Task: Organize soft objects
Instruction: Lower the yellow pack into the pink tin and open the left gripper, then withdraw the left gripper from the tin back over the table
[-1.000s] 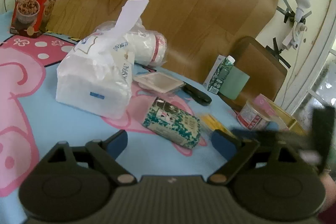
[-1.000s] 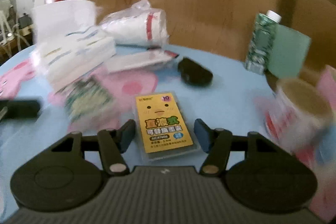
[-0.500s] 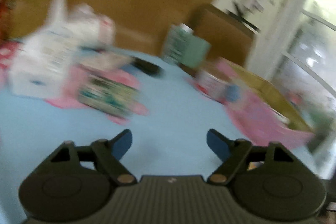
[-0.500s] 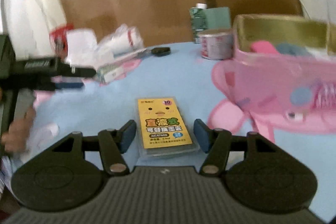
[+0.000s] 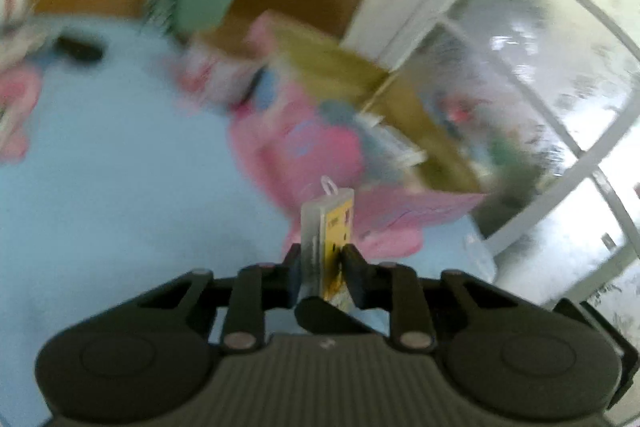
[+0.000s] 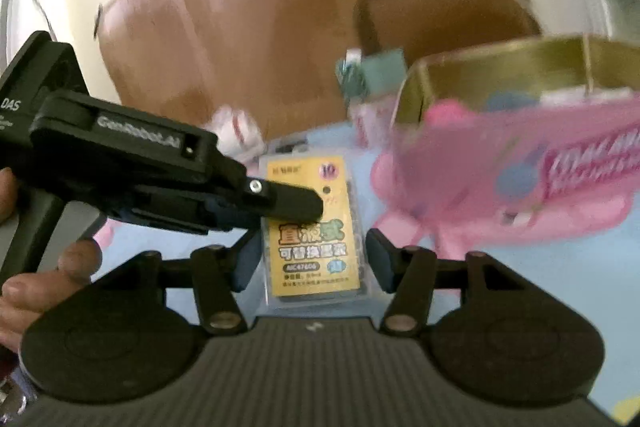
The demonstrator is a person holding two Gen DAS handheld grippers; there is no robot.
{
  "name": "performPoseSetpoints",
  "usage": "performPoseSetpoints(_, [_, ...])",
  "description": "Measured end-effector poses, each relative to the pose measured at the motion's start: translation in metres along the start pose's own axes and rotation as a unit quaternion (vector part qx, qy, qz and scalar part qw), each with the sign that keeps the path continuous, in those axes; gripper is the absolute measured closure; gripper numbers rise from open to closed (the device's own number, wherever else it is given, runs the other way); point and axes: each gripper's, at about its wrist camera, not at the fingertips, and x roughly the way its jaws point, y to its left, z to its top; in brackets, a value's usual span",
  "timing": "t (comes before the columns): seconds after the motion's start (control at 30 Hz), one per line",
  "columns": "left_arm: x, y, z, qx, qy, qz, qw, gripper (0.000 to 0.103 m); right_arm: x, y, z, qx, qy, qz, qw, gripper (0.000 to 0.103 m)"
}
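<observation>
A flat yellow packet in a clear sleeve (image 6: 311,233) sits between the fingers of my right gripper (image 6: 310,259), whose jaws stand wider than the packet. My left gripper (image 5: 322,265) is shut on the same packet (image 5: 330,227), seen edge-on in the left wrist view. In the right wrist view the left gripper's fingers (image 6: 294,205) reach in from the left and clamp the packet's upper part. A pink box with a gold inside (image 6: 516,147) stands at the right; it also shows, blurred, in the left wrist view (image 5: 320,95).
The blue tablecloth with pink cartoon figures (image 5: 100,167) lies below. A green carton (image 6: 372,75) and a printed tub (image 5: 208,75) stand behind the pink box. A white wrapped roll (image 6: 236,131) and a black case (image 5: 78,47) lie farther back. A brown panel (image 6: 240,27) backs the table.
My left gripper swung right and closed on the yellow packet held between the right gripper's fingers. Both grippers moved toward the pink box, which is now close at the right.
</observation>
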Motion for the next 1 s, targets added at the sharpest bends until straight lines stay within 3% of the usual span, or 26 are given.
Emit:
performPoseSetpoints(0.23, [0.031,-0.048,0.056,0.060,-0.050,-0.027,0.9966,0.078,-0.004,-0.017,0.053,-0.055,-0.088,-0.077,0.992,0.043])
performPoseSetpoints(0.27, [0.040,-0.052,0.063,0.065,-0.059,-0.017,0.9960,0.073,0.004,-0.023,0.061,-0.064,-0.095,-0.097,0.989,0.043])
performPoseSetpoints(0.33, [0.061,-0.059,0.075,0.078,-0.077,0.014,0.9939,0.061,0.018,-0.036,0.073,-0.085,-0.089,-0.124,0.985,0.042])
performPoseSetpoints(0.4, [0.079,-0.062,0.081,0.078,-0.081,0.042,0.9928,0.059,0.040,-0.045,0.079,-0.112,-0.070,-0.166,0.977,0.031])
performPoseSetpoints(0.47, [0.088,-0.061,0.083,0.066,-0.079,0.051,0.9934,0.059,0.047,-0.046,0.076,-0.131,-0.052,-0.208,0.968,0.029])
performPoseSetpoints(0.5, [0.090,-0.060,0.082,0.063,-0.080,0.047,0.9937,0.058,0.033,-0.052,0.073,-0.126,-0.056,-0.206,0.969,0.029])
performPoseSetpoints(0.57, [0.088,-0.062,0.079,0.071,-0.085,0.041,0.9931,0.053,0.006,-0.055,0.063,-0.102,-0.082,-0.191,0.973,0.017])
performPoseSetpoints(0.63, [0.084,-0.067,0.072,0.088,-0.097,0.045,0.9903,0.051,-0.015,-0.054,0.052,-0.088,-0.099,-0.207,0.969,0.013])
performPoseSetpoints(0.8, [0.073,-0.071,0.056,0.095,-0.102,0.044,0.9892,0.049,-0.049,-0.047,0.027,-0.048,-0.112,-0.222,0.967,0.013])
performPoseSetpoints(0.9, [0.062,-0.070,0.042,0.093,-0.101,0.040,0.9898,0.049,-0.062,-0.040,0.009,-0.013,-0.112,-0.214,0.970,0.013])
performPoseSetpoints(1.0, [0.049,-0.068,0.029,0.097,-0.101,0.059,0.9884,0.047,-0.060,-0.031,-0.004,0.007,-0.092,-0.198,0.976,0.011])
